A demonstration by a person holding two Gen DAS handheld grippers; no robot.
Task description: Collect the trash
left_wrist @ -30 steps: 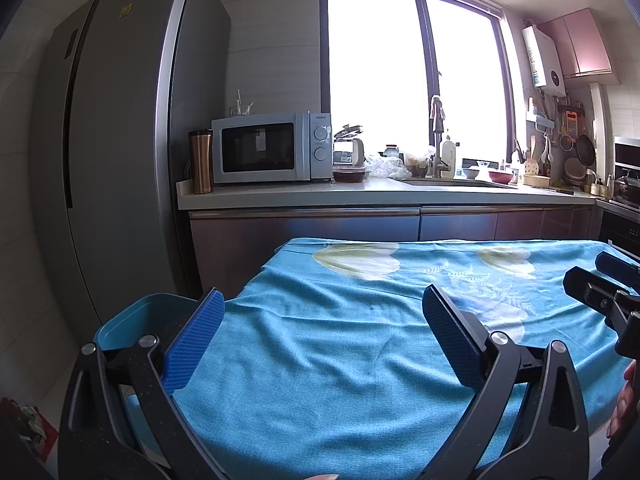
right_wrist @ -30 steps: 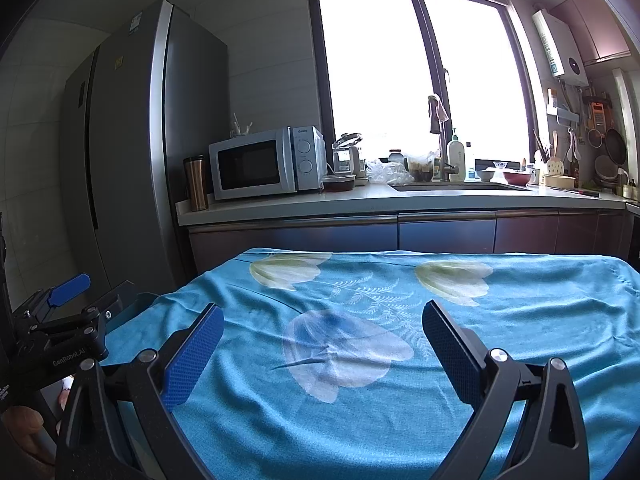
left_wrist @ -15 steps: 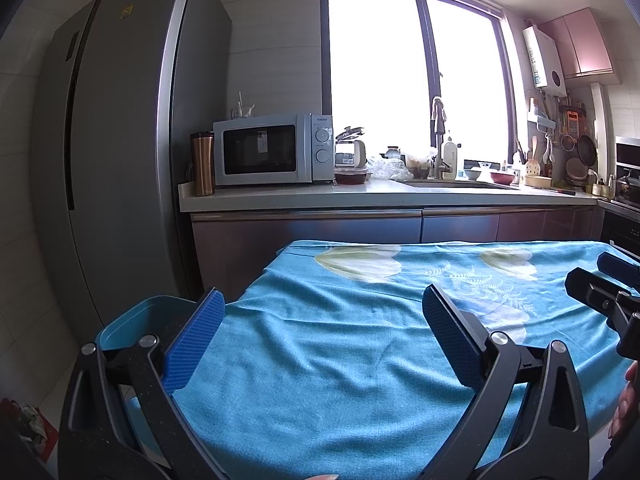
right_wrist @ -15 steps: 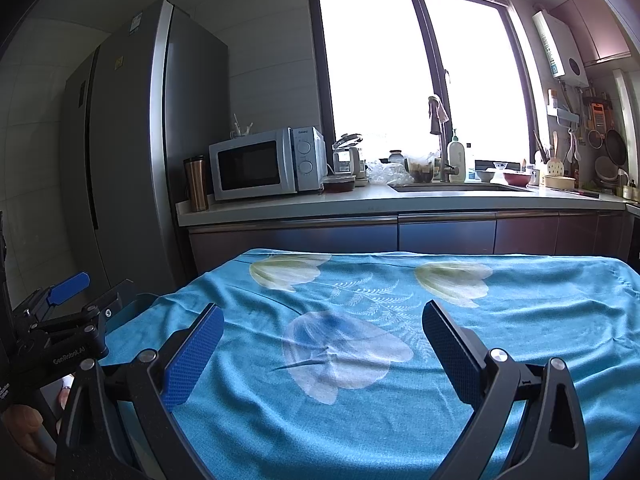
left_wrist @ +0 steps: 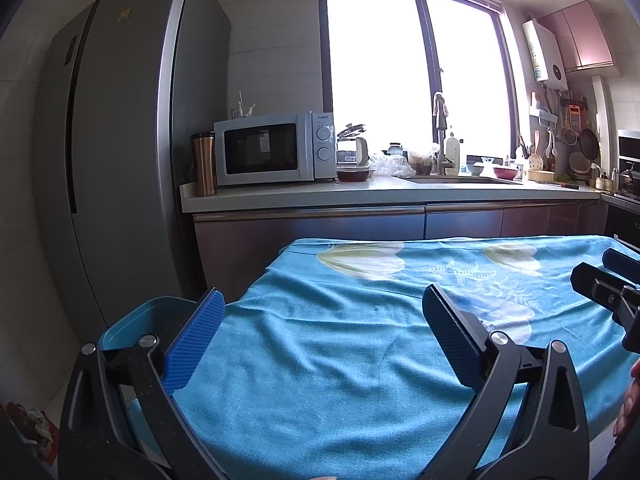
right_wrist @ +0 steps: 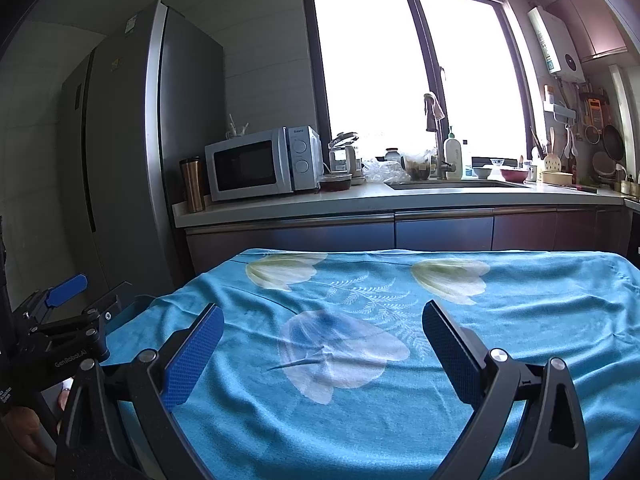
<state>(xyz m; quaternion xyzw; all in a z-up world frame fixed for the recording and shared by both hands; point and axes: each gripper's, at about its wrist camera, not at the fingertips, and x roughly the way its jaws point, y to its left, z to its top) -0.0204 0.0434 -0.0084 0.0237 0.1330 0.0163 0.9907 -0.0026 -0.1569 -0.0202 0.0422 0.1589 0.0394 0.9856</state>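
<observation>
A table under a blue flowered cloth (left_wrist: 340, 332) (right_wrist: 360, 320) fills the foreground of both views, and no trash lies on it. My left gripper (left_wrist: 324, 300) hangs open over the cloth's near left part, nothing between its blue pads. My right gripper (right_wrist: 320, 312) is open too, above the middle of the cloth. A teal bin (left_wrist: 132, 324) stands on the floor at the table's left edge, partly behind the left finger; its rim (right_wrist: 132, 308) shows in the right wrist view. Each gripper appears in the other's view: the right one (left_wrist: 608, 288), the left one (right_wrist: 64, 312).
A tall grey fridge (left_wrist: 120, 160) stands at the left. Behind the table runs a counter (left_wrist: 380, 194) with a microwave (left_wrist: 272, 152), a copper mug (left_wrist: 203, 164), a sink and dishes. Crumpled scraps (left_wrist: 34, 426) lie on the floor at the lower left.
The left wrist view has drifted slightly, so the kitchen sits a little further right in frame. Both grippers stay open and empty.
</observation>
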